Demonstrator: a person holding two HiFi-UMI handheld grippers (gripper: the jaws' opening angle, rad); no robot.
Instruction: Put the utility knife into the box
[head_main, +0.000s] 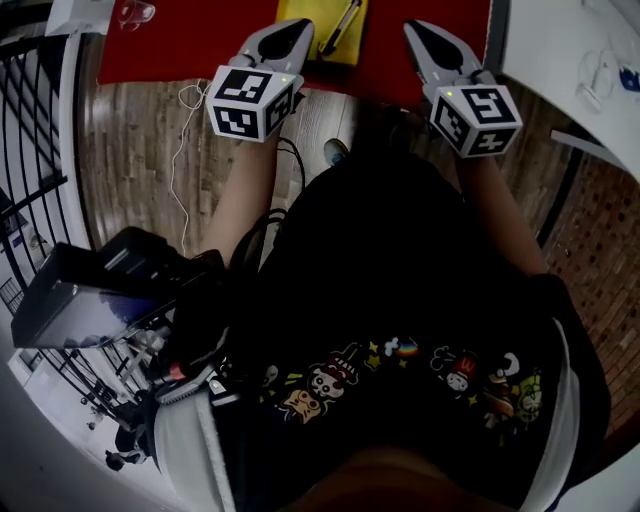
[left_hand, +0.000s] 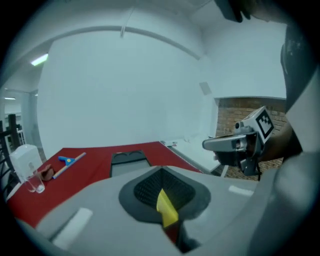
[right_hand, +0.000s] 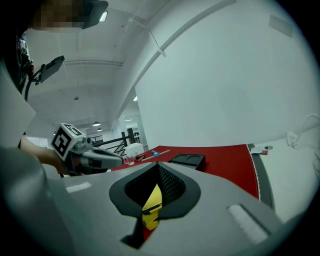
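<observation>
1. Two sets of jaws, and we read both as drawn narrow. The left gripper (head_main: 293, 30) and the right gripper (head_main: 420, 32) each taper to a point in the head view. Each gripper's own view shows its jaws together with nothing clamped between them.
2. Through the small recess where each pair meets, we glimpse a sliver of yellow lying beyond the jaws, not held.
3. That yellow belongs to a flat yellow pad (head_main: 352, 47) at the near edge of the red mat (head_main: 180, 40). On it lies a slim dark thing that we take for the utility knife (head_main: 341, 24). It is set diagonally between the two gripper tips and sits nearer the left one.
4. Farther out on the red mat we find the black box (right_hand: 187, 160), its top showing two round recesses, well apart from the knife.
5. Toward the mat's far left side we see a clear glass (left_hand: 34, 182) just beside a white container (left_hand: 24, 156), with a blue-handled tool (left_hand: 67, 161) near them.
6. Below the grippers, the head view shows us the wooden floor (head_main: 130, 150).
</observation>
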